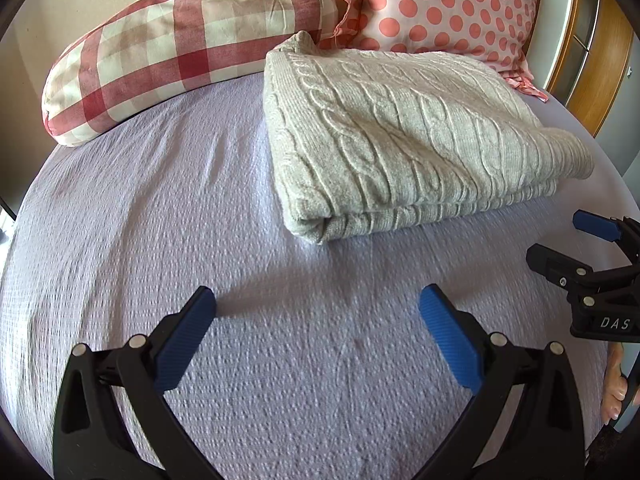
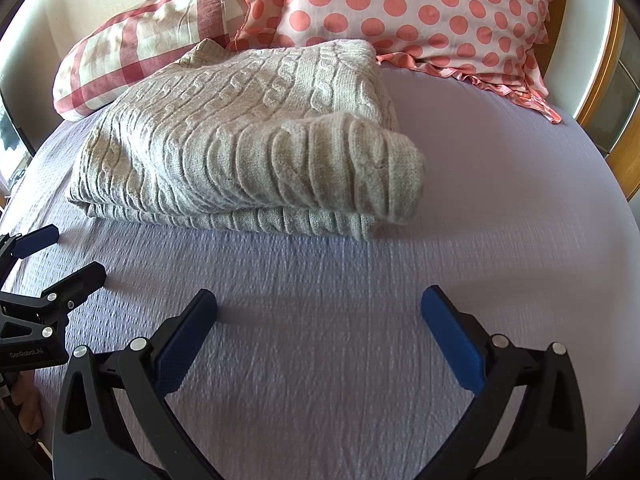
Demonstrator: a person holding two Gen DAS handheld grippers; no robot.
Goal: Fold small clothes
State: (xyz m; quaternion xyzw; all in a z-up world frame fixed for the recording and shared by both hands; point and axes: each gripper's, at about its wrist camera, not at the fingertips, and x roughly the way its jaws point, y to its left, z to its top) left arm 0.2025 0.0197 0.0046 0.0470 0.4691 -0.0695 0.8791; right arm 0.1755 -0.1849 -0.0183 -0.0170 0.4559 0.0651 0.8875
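Sweater, pale grey cable-knit [image 1: 400, 136], lies folded in a thick rectangle on the lilac textured bedspread [image 1: 160, 240], its far edge touching the red-and-cream checked bolster [image 1: 168, 44] and coral polka-dot pillow [image 1: 440, 4]. One rolled flap bulges on its right side, so the fold looks loose there. Left gripper [image 1: 318, 308] and right gripper [image 2: 319, 308] hover near the sweater's front edge, apart from it, jaws spread wide, holding nothing; probably poised to tidy or finish.

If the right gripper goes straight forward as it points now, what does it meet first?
Probably the folded grey sweater on the lilac bedspread. The right gripper has open jaws, with only bare cover before it; depth is uncertain.
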